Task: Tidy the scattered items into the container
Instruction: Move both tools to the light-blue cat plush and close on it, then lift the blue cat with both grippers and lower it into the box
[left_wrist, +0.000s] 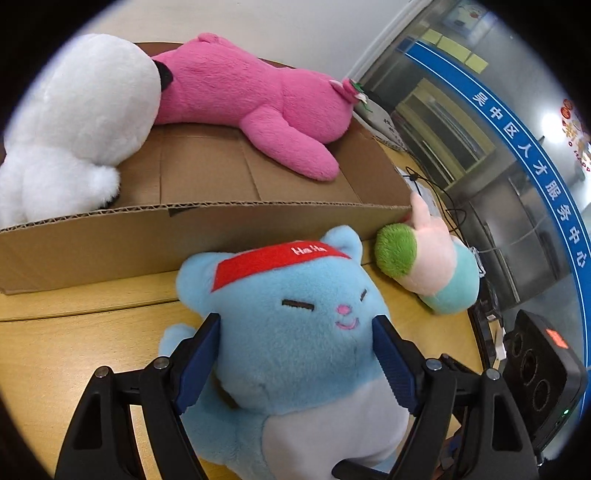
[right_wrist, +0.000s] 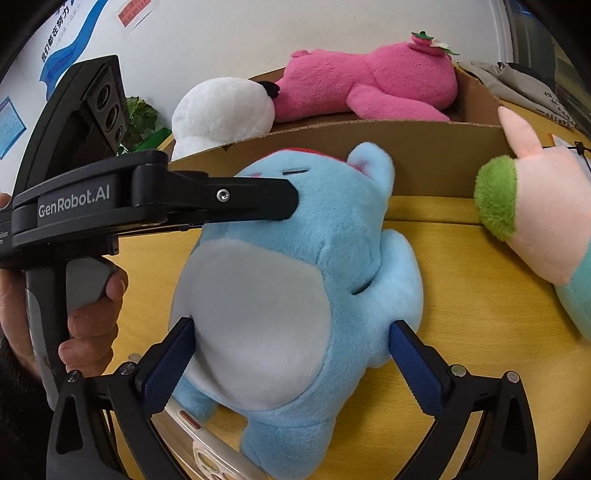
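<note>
Lying on its back on the wooden counter (right_wrist: 461, 369), just in front of the cardboard box (left_wrist: 110, 251), the blue plush cat (left_wrist: 295, 332) is sitting between both sets of tongs. The left tongs (left_wrist: 297, 354) are spread wide around its head, the blue pads (left_wrist: 199, 362) pressing into the fur at either cheek. The right tongs (right_wrist: 291, 363) are standing wide around its belly, pads touching the fur on both sides; whether they are squeezing it I cannot tell. A person's hand (right_wrist: 92, 314) is gripping the left tool's handle. Inside the box a pink plush (left_wrist: 251, 99) and a white plush (left_wrist: 74, 122) are already lying side by side. A pink, green and mint plush (left_wrist: 432, 262) is resting on the counter near the box corner, to the cat's right.
</note>
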